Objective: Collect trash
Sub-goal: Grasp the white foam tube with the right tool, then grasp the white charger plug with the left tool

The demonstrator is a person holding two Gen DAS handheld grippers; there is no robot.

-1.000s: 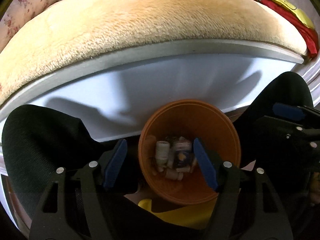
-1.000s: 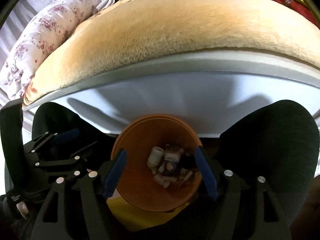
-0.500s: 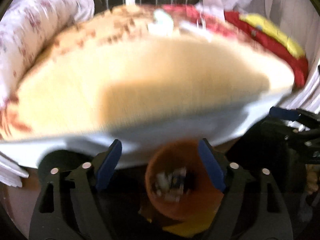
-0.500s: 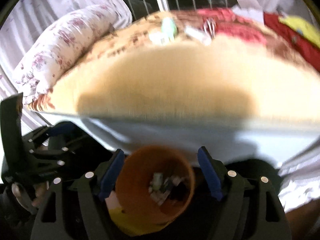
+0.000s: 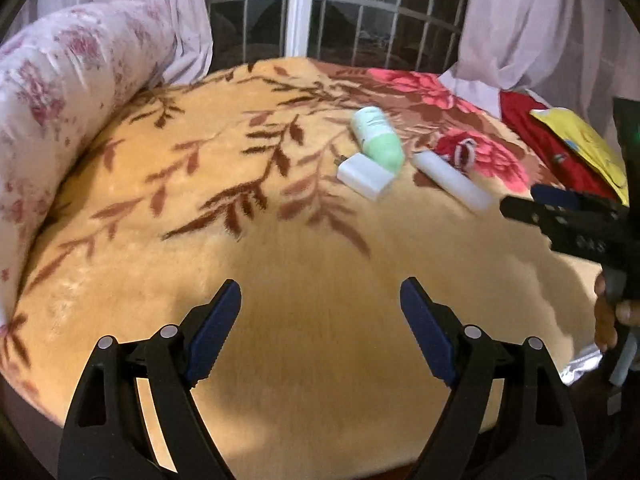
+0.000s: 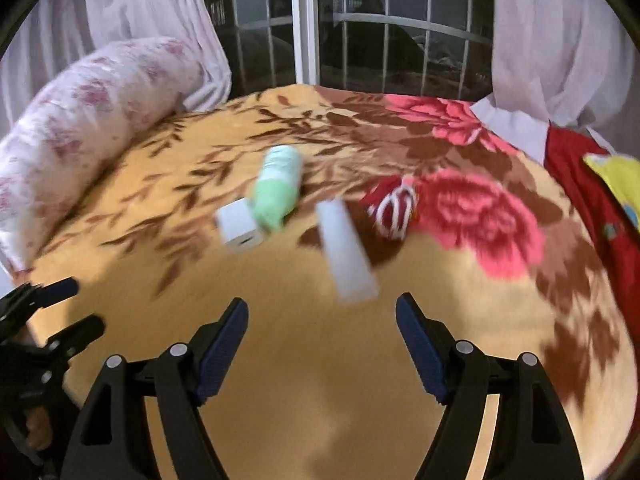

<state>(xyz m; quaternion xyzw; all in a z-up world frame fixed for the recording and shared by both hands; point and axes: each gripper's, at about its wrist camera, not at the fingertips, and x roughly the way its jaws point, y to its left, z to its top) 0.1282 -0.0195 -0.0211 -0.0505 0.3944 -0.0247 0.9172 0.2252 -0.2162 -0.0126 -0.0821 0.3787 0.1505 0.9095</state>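
Note:
On the floral blanket [image 5: 240, 208] of the bed lie a green bottle [image 5: 378, 138], a white charger block [image 5: 363, 176], a long white box [image 5: 452, 180] and a red-and-white band [image 5: 464, 152]. The right wrist view shows the same bottle [image 6: 280, 186], block [image 6: 239, 226], box [image 6: 346, 256] and band [image 6: 394, 208]. My left gripper [image 5: 320, 316] is open and empty above the blanket's near edge. My right gripper [image 6: 322, 332] is open and empty, just short of the white box. The orange bin is out of view.
A flowered bolster pillow [image 5: 52, 92] lies along the bed's left side. A red and yellow cloth [image 5: 572, 140] lies at the right edge. A barred window [image 6: 380, 40] and curtains stand behind the bed. The right gripper [image 5: 568, 216] shows at the left wrist view's right edge.
Both grippers have risen from over the orange trash bin beside the bed to look across the bed top. The bin has dropped out of view and the items on the blanket have appeared.

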